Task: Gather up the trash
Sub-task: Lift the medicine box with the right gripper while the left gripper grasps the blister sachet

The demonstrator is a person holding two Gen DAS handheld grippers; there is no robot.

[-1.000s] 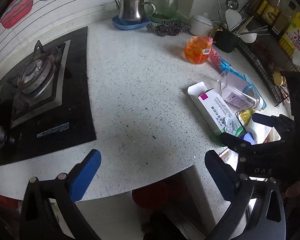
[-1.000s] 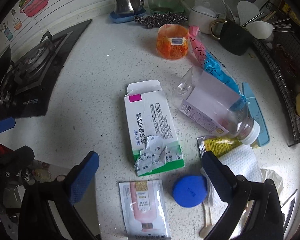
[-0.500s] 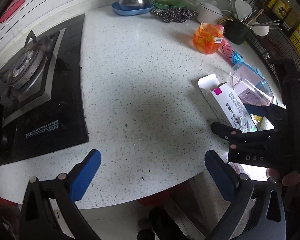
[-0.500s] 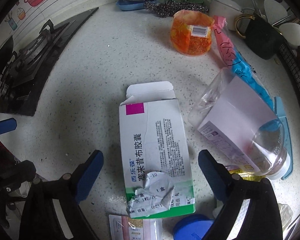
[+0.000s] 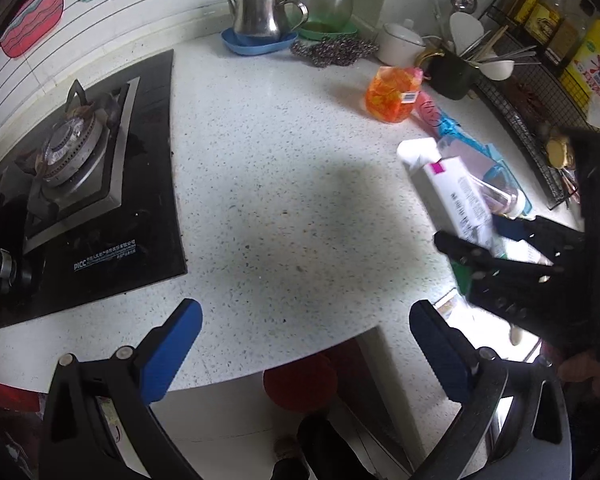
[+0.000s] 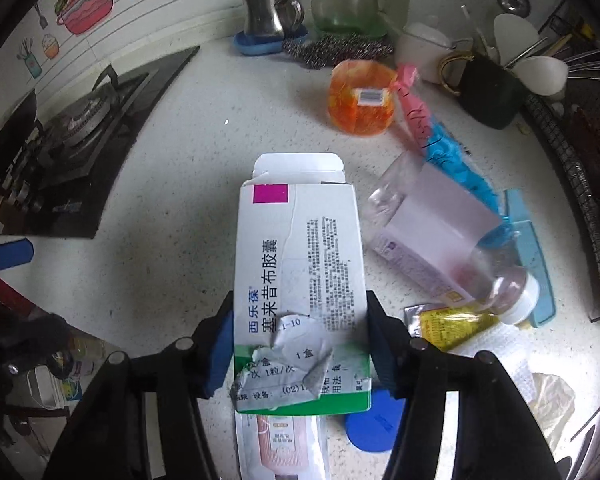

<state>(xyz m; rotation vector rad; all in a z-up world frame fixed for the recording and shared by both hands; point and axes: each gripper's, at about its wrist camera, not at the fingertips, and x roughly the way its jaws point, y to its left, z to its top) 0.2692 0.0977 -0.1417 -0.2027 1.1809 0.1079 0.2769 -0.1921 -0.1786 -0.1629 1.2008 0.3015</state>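
- Left wrist view: the left gripper (image 5: pixel 306 344) hangs over a bare stretch of the speckled surface (image 5: pixel 284 184) with its jaws spread wide and nothing between them. A second ago the medicine box (image 5: pixel 458 196) lay flat at the right among the litter; now its far end is tilted up, and the right gripper (image 5: pixel 488 240) is clamped about its near end.
- Same view, the holders at the back: a steel teapot (image 5: pixel 260 10) stands in a blue dish (image 5: pixel 256 42), and a dark cup (image 5: pixel 452 76) holds spoons and chopsticks. What the teapot holds I cannot tell.
- Right wrist view: the jaws stood wide a second ago with the box lying loose between them — now they are closing and the blue pads (image 6: pixel 220 348) press both long edges of the box near its torn green end. I judge the first piece of trash is caught and ready to be carried off.
- Same view, what is left on the surface: a clear bottle (image 6: pixel 444 248) on its side just right of the box and seemingly empty, an orange packet (image 6: pixel 360 100), a blue cap (image 6: pixel 374 420), a pink sachet (image 6: pixel 280 444) partly under the box, a yellow sachet (image 6: pixel 448 324).
- The box's top flap stands open; nothing shows inside.
- No bin is clearly in sight.
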